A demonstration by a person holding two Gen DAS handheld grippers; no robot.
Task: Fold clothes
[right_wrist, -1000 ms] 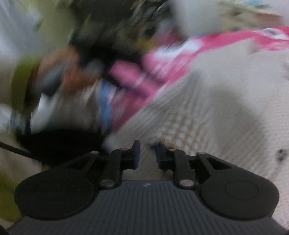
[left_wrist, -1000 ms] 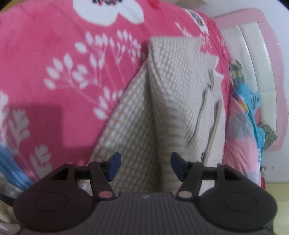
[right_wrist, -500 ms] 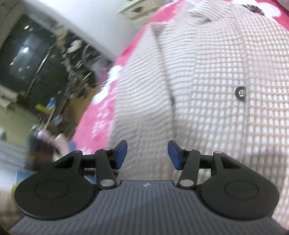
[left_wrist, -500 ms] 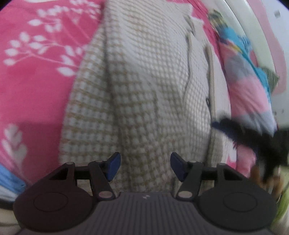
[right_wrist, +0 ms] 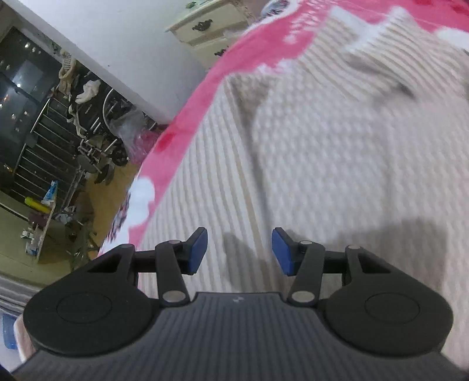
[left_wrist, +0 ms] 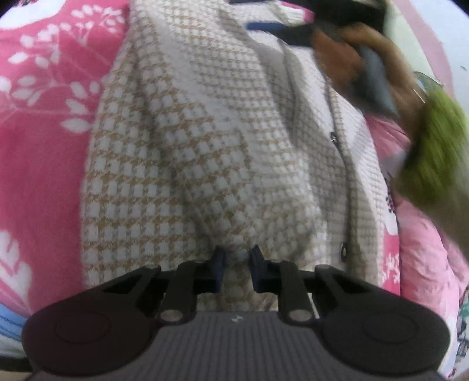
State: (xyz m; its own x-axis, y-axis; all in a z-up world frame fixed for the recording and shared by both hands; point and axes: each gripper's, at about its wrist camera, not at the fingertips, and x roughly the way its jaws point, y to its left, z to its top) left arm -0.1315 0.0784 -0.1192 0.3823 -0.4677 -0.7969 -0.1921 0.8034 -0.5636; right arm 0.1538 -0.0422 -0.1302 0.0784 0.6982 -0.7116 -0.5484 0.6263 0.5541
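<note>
A beige and white checked shirt (left_wrist: 211,140) lies partly folded on a pink floral bedspread (left_wrist: 44,123). My left gripper (left_wrist: 236,265) is shut on the shirt's near hem, with cloth bunched between the blue pads. In the right wrist view the same shirt (right_wrist: 322,164) fills the frame, and my right gripper (right_wrist: 239,250) hovers open just above it with nothing between its fingers. From the left wrist view the right gripper (left_wrist: 296,29) shows blurred at the top, held by a hand (left_wrist: 360,58) with a green sleeve (left_wrist: 433,152).
The bed's edge (right_wrist: 164,173) runs along the left of the right wrist view, with floor, clutter and a metal railing (right_wrist: 44,140) beyond. A cream drawer unit (right_wrist: 211,20) stands by the wall. Pink bedding (left_wrist: 422,252) lies right of the shirt.
My left gripper has moved forward and shut on the shirt's hem. The right gripper has opened and swung over the shirt, now crossing the top of the left view.
</note>
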